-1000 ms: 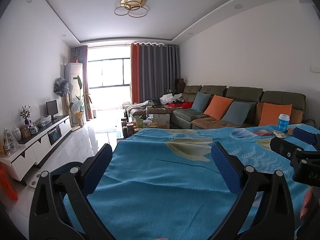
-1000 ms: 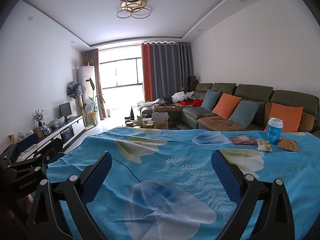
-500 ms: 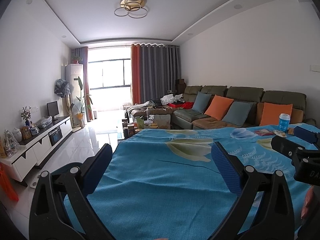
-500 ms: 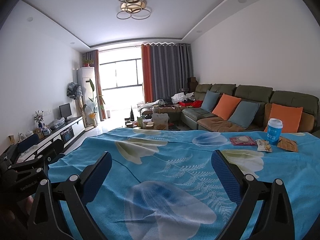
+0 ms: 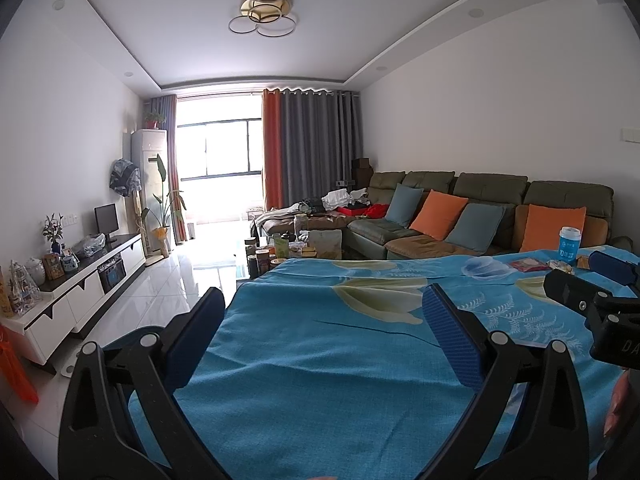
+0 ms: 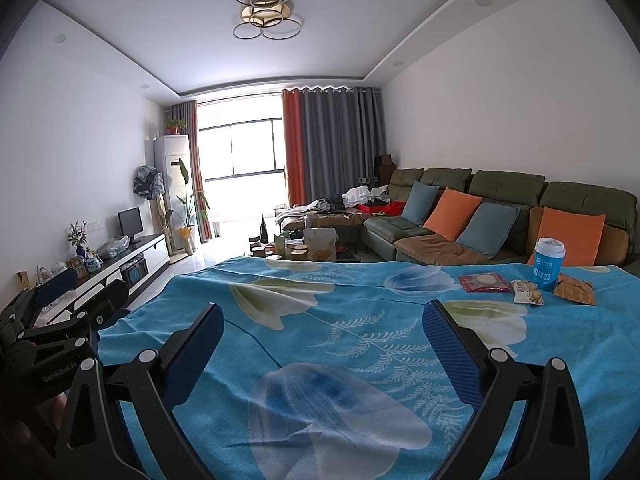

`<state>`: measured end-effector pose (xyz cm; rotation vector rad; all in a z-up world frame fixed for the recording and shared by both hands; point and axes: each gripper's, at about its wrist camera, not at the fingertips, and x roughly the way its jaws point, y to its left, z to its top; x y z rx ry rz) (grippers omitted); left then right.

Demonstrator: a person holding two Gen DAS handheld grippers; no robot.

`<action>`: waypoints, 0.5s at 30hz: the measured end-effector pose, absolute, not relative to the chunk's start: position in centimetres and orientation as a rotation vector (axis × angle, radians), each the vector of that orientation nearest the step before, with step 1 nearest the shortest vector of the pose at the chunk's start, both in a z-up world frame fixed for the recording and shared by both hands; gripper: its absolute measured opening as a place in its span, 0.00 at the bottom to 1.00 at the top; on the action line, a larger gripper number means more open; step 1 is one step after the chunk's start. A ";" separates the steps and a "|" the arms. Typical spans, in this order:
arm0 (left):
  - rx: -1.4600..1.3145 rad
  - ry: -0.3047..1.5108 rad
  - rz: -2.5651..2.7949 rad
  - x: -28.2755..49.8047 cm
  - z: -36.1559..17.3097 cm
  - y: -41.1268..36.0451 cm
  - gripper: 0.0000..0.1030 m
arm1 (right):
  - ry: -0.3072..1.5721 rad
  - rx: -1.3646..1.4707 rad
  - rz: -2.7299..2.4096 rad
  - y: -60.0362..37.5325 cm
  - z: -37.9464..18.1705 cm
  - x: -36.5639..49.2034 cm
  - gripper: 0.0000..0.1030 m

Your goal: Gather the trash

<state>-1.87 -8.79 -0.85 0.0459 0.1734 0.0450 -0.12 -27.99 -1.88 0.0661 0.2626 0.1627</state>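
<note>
Left wrist view: the left gripper hangs over the blue cloth, fingers spread wide and holding nothing. The trash lies well apart at the far right: a cup and a red wrapper. The right gripper shows at the right edge.

Right wrist view: the right gripper is likewise spread and empty. The cup stands with lid on, contents hidden; beside it lie the red wrapper, a pale wrapper and a brown packet. No bin shows. Judging by this, reaching for that cluster comes next, the flat wrappers needing a low pinch.
</note>
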 end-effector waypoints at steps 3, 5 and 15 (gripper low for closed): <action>0.046 0.174 0.044 -1.9 -0.8 -8.8 0.95 | 0.262 0.067 0.162 -28.0 -1.9 -0.1 0.93; 0.046 0.174 0.043 -2.0 -0.8 -8.8 0.95 | 0.262 0.068 0.162 -28.0 -1.9 -0.1 0.93; 0.050 0.175 0.048 -2.0 -0.9 -8.8 0.94 | 0.263 0.068 0.162 -28.0 -1.9 -0.2 0.93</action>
